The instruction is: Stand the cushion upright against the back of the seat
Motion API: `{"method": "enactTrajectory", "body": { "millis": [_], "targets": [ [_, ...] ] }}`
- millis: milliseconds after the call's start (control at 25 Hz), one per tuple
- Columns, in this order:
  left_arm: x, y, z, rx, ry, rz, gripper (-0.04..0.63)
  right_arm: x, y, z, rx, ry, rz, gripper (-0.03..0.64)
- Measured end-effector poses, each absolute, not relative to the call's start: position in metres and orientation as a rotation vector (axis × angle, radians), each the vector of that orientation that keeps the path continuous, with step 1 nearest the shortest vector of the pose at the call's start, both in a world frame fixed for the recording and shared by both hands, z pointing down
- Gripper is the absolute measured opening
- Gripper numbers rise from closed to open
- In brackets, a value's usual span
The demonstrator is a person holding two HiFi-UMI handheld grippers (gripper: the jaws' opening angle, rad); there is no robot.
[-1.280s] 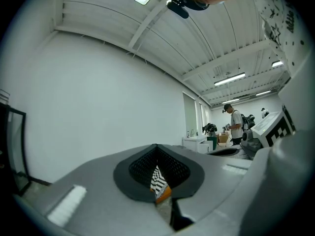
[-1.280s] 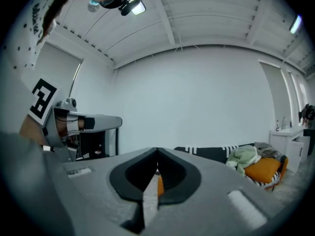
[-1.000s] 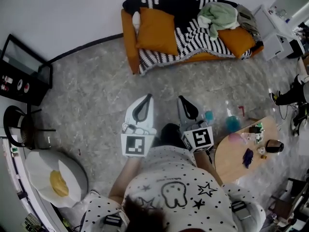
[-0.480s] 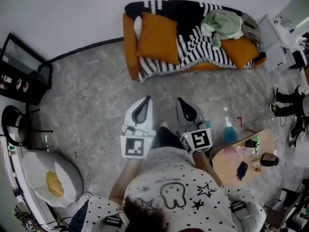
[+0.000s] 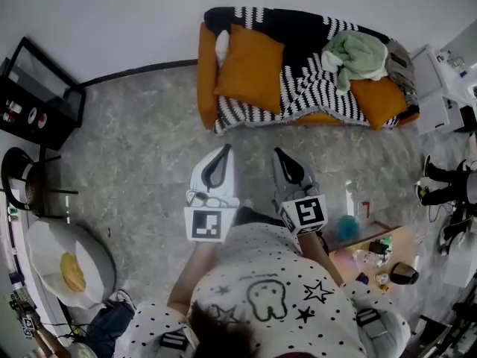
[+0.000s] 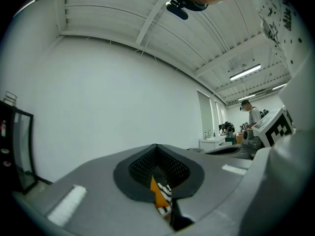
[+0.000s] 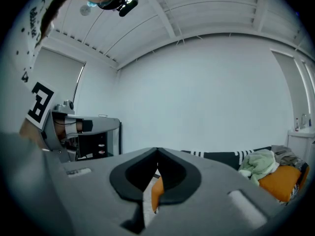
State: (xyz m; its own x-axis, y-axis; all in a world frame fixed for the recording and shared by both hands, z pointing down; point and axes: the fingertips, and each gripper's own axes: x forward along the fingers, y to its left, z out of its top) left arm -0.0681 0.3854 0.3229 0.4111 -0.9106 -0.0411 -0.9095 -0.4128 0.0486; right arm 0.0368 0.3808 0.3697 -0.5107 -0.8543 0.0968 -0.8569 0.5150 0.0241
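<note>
Left gripper [image 5: 226,152] and right gripper [image 5: 280,155] carried nearer the sofa [image 5: 206,73] than a second ago, both pairs of jaws closed together on nothing, cushion [image 5: 250,69] lying on it, well ahead of the jaws.

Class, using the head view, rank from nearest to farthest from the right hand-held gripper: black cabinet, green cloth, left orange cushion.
1. Left orange cushion, straight ahead.
2. Green cloth, ahead, rightward.
3. Black cabinet, far left.
</note>
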Motion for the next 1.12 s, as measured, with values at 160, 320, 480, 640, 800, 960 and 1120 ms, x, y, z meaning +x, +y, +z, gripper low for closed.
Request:
{"method": "enactTrajectory", "body": {
  "millis": [160,320,480,640,800,960,1120],
  "targets": [
    [-0.064,0.367,0.322,2.595,-1.746,-0.081,-0.003,0.042,0.360,0.368,1.458,-2.680,0.037,-0.002],
    [-0.055,0.353,0.324,2.582,-1.780,-0.060,-0.003,0.054,0.346,0.373,1.438,-2.686,0.050,-0.002],
    [-0.050,0.343,0.327,2.570,-1.783,-0.053,-0.003,0.066,0.335,0.377,1.446,-2.677,0.069,-0.002],
    [-0.044,0.332,0.329,2.586,-1.756,-0.048,-0.003,0.069,0.327,0.379,1.472,-2.667,0.077,-0.002],
    [-0.035,0.312,0.333,2.620,-1.716,-0.044,-0.003,0.074,0.315,0.383,1.500,-2.648,0.086,-0.002],
    [-0.030,0.286,0.335,2.647,-1.677,-0.048,-0.003,0.078,0.294,0.387,1.539,-2.626,0.105,-0.002],
    [-0.034,0.255,0.330,2.655,-1.642,-0.050,-0.003,0.074,0.266,0.381,1.569,-2.620,0.118,-0.002]
  ]
}}
